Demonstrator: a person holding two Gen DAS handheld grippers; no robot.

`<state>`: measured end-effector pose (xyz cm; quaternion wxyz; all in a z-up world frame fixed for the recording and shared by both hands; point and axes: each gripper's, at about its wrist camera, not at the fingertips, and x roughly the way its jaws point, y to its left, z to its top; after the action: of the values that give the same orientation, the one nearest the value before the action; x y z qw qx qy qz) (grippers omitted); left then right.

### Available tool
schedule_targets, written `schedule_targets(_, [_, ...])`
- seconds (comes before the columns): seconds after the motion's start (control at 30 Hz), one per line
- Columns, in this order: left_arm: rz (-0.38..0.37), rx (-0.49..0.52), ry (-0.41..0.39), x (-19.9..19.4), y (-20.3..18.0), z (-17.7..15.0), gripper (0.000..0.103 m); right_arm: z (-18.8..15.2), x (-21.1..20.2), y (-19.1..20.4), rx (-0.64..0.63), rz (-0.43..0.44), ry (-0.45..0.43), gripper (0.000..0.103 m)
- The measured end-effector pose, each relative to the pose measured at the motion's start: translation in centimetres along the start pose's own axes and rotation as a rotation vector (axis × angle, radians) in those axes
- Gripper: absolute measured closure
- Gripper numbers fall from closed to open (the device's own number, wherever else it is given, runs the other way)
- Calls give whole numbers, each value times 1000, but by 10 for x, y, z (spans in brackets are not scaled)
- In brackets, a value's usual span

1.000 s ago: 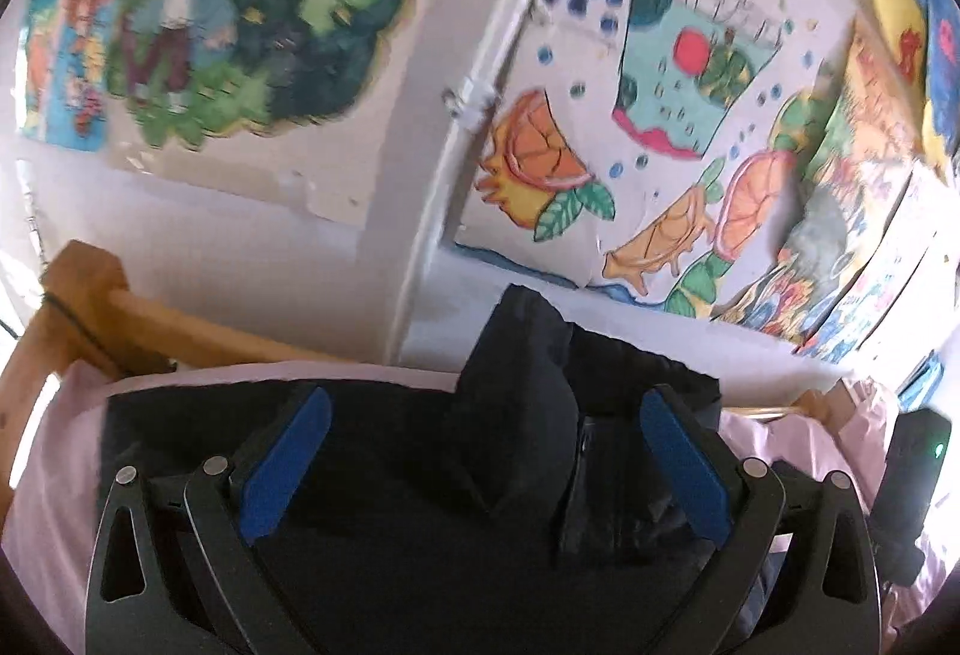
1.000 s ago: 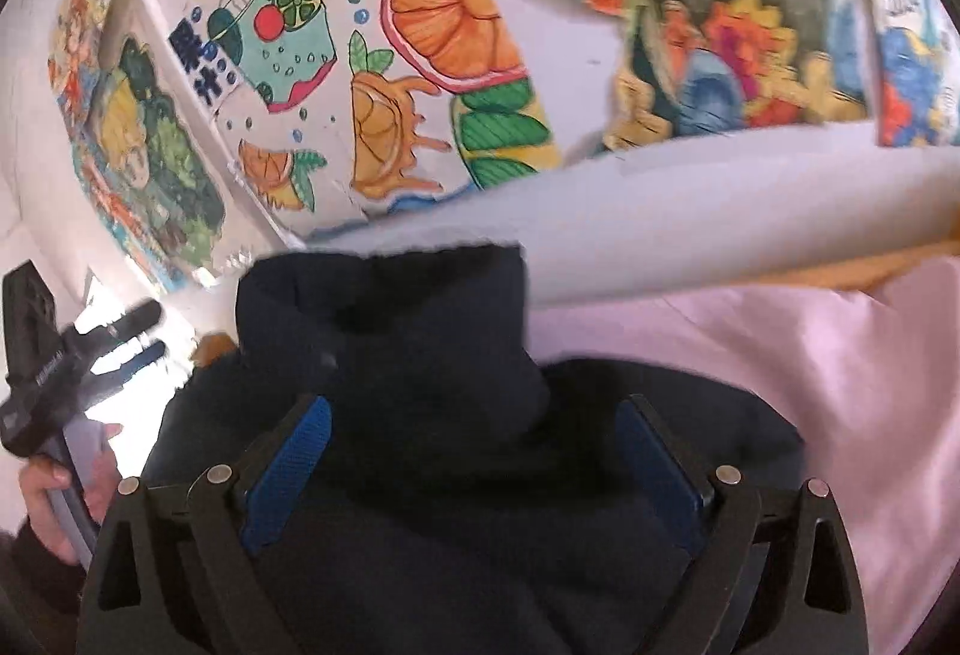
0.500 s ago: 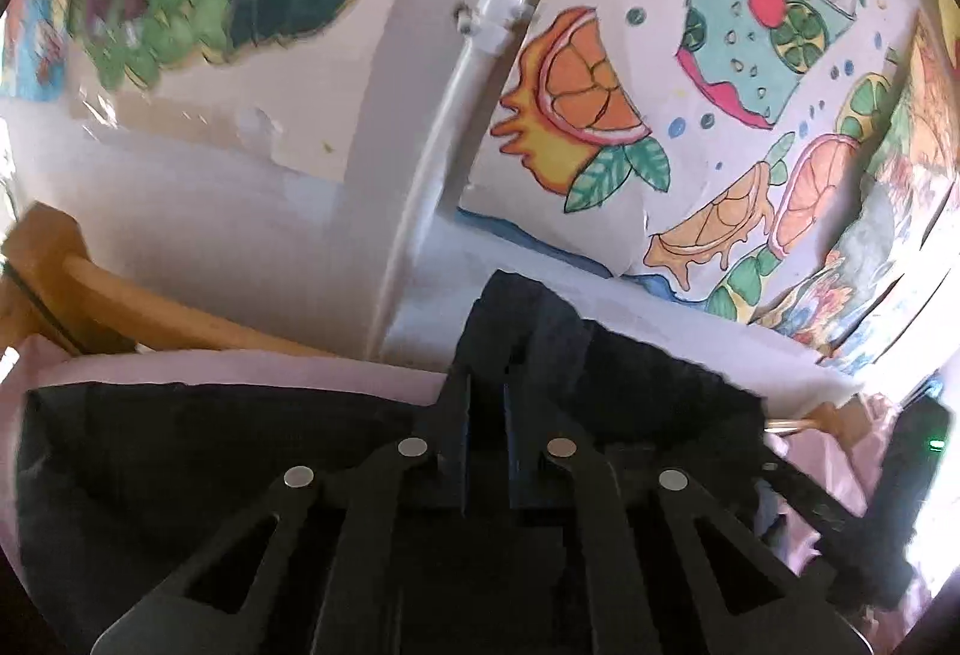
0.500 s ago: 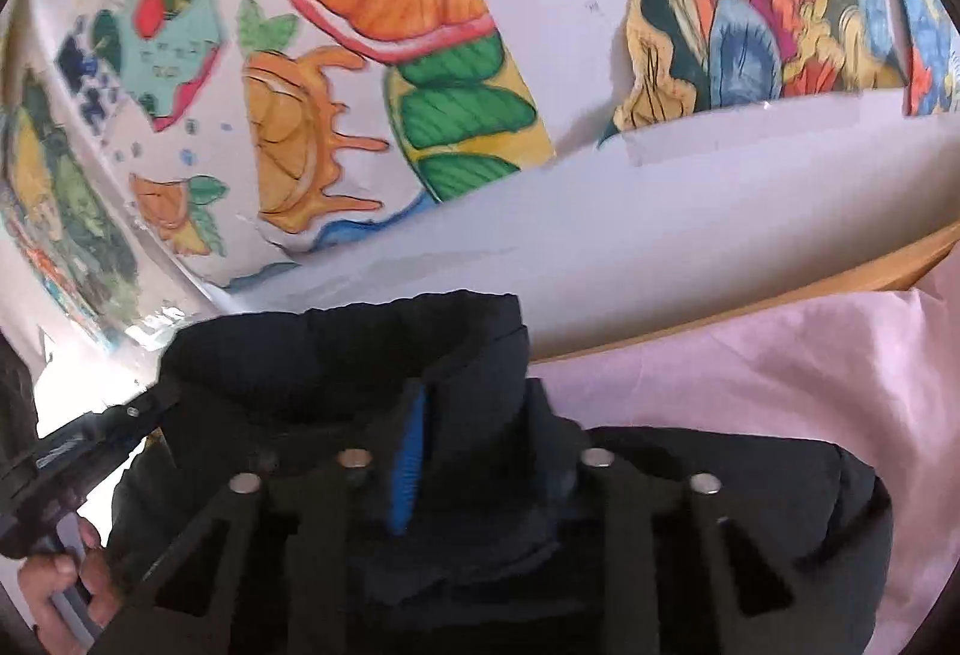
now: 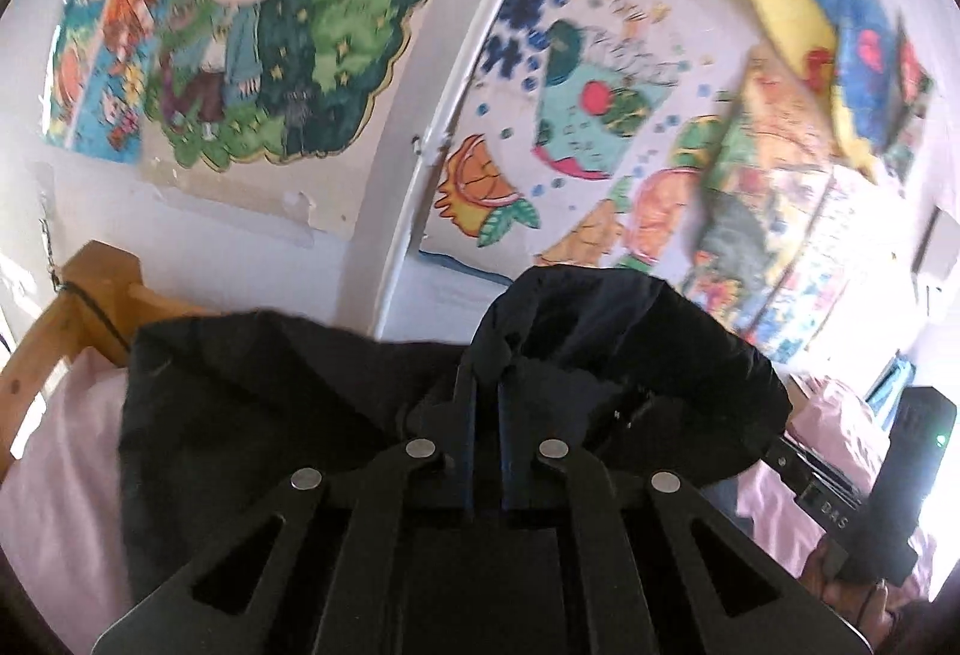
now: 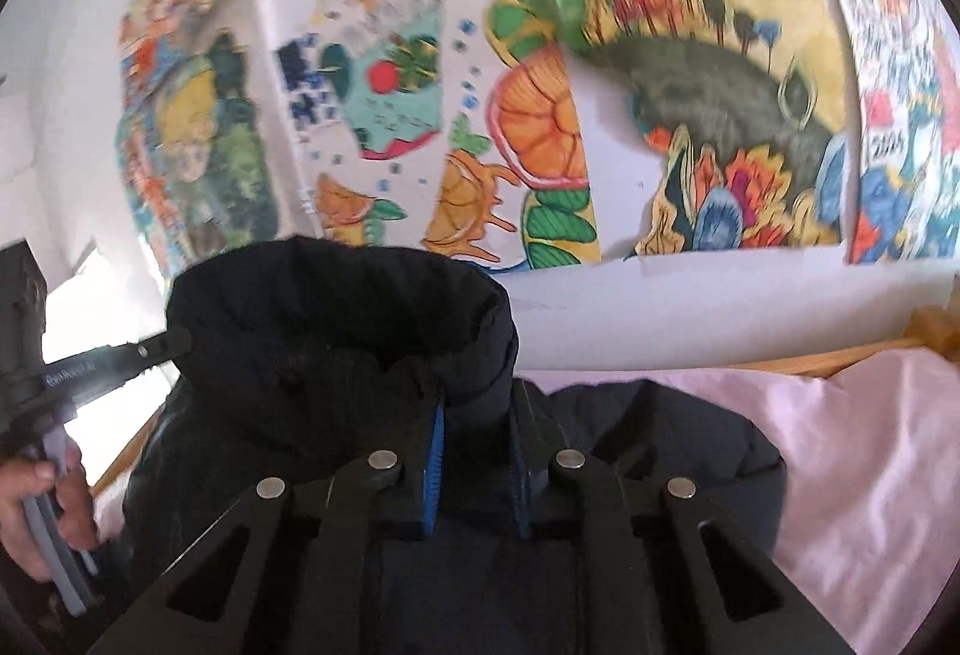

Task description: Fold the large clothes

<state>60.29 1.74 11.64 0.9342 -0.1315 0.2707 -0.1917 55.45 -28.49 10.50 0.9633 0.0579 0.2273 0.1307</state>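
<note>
A large dark padded jacket (image 5: 270,403) lies over a pink sheet (image 5: 54,481) on a bed. My left gripper (image 5: 485,385) is shut on a fold of the jacket near its collar (image 5: 630,331) and lifts it. My right gripper (image 6: 474,415) is shut on the jacket (image 6: 660,451) at the other side of the raised collar (image 6: 336,307), which stands up above the fingers. Each view shows the other gripper at its edge: the right one in the left wrist view (image 5: 888,499), the left one in the right wrist view (image 6: 90,361).
A wooden bed frame (image 5: 78,307) runs along the far side of the bed, seen too in the right wrist view (image 6: 840,361). A white wall with colourful posters (image 5: 252,30) stands close behind. The pink sheet (image 6: 870,475) spreads to the right.
Both grippers went from open around the jacket to shut on it, then rose with the collar, bringing more wall into view.
</note>
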Motion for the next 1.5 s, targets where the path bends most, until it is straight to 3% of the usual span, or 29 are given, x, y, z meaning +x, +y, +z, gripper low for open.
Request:
schedule_targets(0.07, [-6, 24, -10, -24, -8, -11, 100, -4, -13, 10, -33, -1, -13, 86])
schedule_targets(0.33, [2, 52, -46, -56, -21, -59, 100, -43, -55, 35, -204, -18, 33, 87])
schedule_targets(0.57, [75, 35, -6, -44, -11, -102, 101, -88, -44, 26, -169, -8, 5, 88])
schedule_targets(0.7, [88, 44, 5, -36, -8, -117, 101, -106, -27, 15, -161, -26, 74, 88])
schedule_targets(1.0, [110, 65, 16, -29, -7, -125, 101, -112, -36, 17, -212, -67, 97, 90])
schedule_targets(1.5, [131, 80, 67, -22, -4, -128, 103, -80, -66, -11, -72, -55, 31, 90])
